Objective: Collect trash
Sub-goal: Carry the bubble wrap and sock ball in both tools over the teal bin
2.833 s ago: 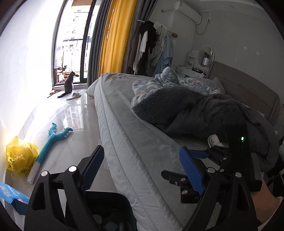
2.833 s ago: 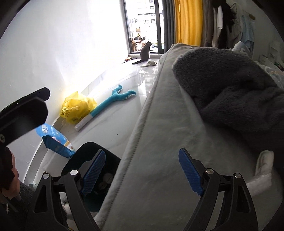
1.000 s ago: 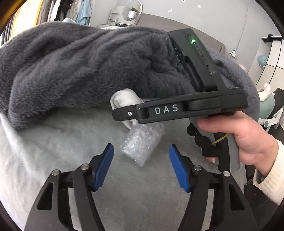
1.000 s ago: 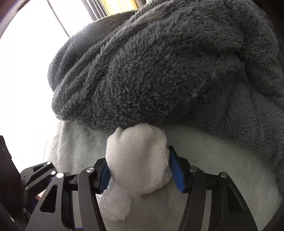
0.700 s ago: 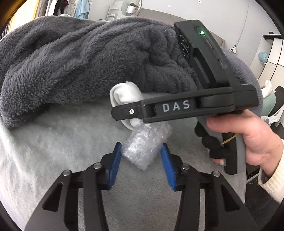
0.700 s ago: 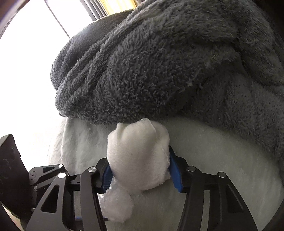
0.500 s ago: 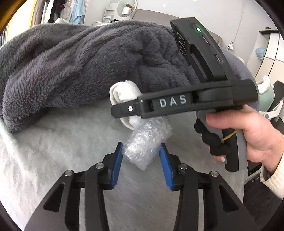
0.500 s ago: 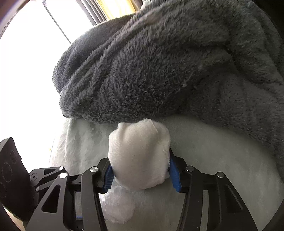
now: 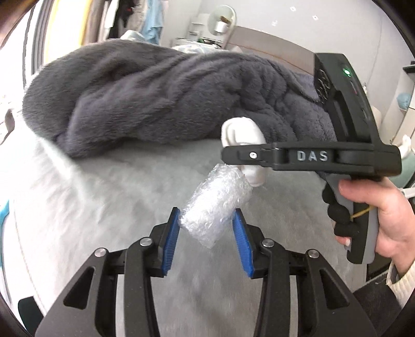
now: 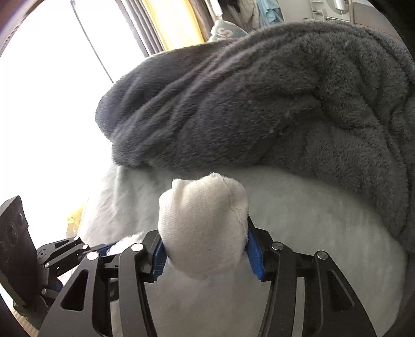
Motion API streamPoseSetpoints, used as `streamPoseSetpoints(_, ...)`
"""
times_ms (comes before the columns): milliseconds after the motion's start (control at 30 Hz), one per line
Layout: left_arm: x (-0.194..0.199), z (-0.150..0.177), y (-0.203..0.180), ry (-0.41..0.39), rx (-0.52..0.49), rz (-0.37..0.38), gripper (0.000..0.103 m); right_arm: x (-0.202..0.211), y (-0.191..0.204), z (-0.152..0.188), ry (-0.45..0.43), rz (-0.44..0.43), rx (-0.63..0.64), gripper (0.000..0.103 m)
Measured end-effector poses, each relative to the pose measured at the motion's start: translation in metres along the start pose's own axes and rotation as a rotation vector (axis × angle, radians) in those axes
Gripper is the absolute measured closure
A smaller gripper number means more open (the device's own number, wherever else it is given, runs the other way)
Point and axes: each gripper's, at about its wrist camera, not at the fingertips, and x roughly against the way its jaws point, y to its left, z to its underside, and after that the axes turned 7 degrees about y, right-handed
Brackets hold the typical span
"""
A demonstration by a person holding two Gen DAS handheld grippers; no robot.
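A crumpled roll of clear bubble wrap [image 9: 215, 207] is pinched between the blue pads of my left gripper [image 9: 206, 215], lifted a little off the pale bed sheet [image 9: 90, 194]. Just beyond it, my right gripper [image 10: 205, 243] is shut on a balled white cloth wad [image 10: 205, 223], which bulges out above its pads. In the left wrist view that wad [image 9: 242, 129] pokes out above and below the right gripper's black finger, and a hand [image 9: 384, 215] holds the handle. The two held items hang almost touching.
A thick dark grey fleece blanket [image 9: 168, 96] is heaped across the bed right behind both grippers. Beyond it stand a headboard, hanging clothes and yellow curtains [image 10: 176, 23]. The bed edge drops away at the left of the left wrist view.
My left gripper's jaws closed on the bubble wrap, then lifted it off the sheet. The right gripper, still holding the white wad, rose and drew back from the blanket.
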Motion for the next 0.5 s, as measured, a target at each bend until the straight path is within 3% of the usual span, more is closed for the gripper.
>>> streamPoseSetpoints(500,0.08,0.057,0.045,-0.107,0.208,-0.198,0.059,0.034,0.075,0.046,-0.033,-0.029,0.131,0.05)
